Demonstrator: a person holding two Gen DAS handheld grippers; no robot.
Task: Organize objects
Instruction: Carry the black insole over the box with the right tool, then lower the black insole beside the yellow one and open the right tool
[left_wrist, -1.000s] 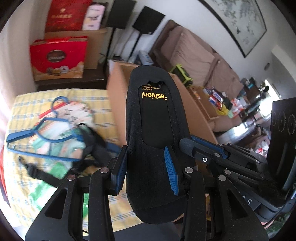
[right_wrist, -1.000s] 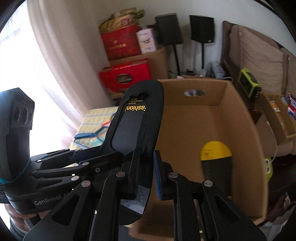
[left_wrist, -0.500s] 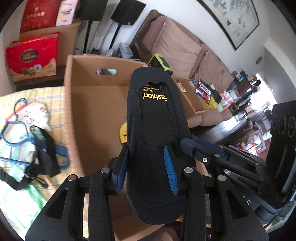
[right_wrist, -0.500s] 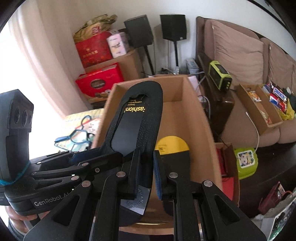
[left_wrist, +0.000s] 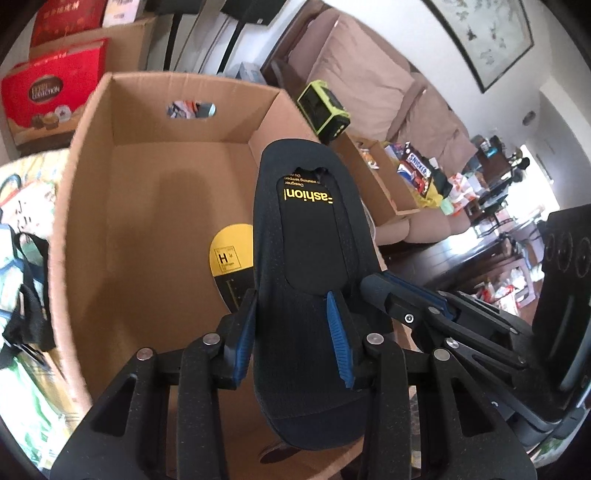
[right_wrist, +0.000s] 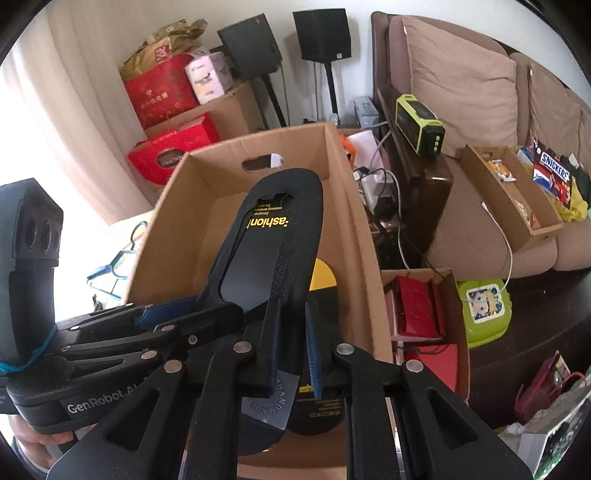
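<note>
A black insole (left_wrist: 310, 266) with yellow "Fashion" lettering is held by both grippers above an open cardboard box (left_wrist: 85, 140). My left gripper (left_wrist: 290, 317) is shut across the insole's width, blue pads pressing on both edges. My right gripper (right_wrist: 291, 332) is shut on the insole's (right_wrist: 266, 251) side edge near the heel; in the left wrist view it (left_wrist: 406, 306) reaches in from the right. Inside the box (right_wrist: 343, 177) lies a second insole (left_wrist: 229, 258) with a yellow end, partly hidden under the held one.
A bed with a yellow checked cover, blue hangers and a black strap (left_wrist: 26, 295) lies left of the box. Red gift boxes (left_wrist: 48, 96) stand behind. A green-black device (right_wrist: 419, 125), cables, a snack tray (right_wrist: 517, 192) and a sofa are to the right.
Both grippers have carried the insole from above the bed to over the cardboard box and a little lower. The yellow-ended insole inside the box has come into view beneath it.
</note>
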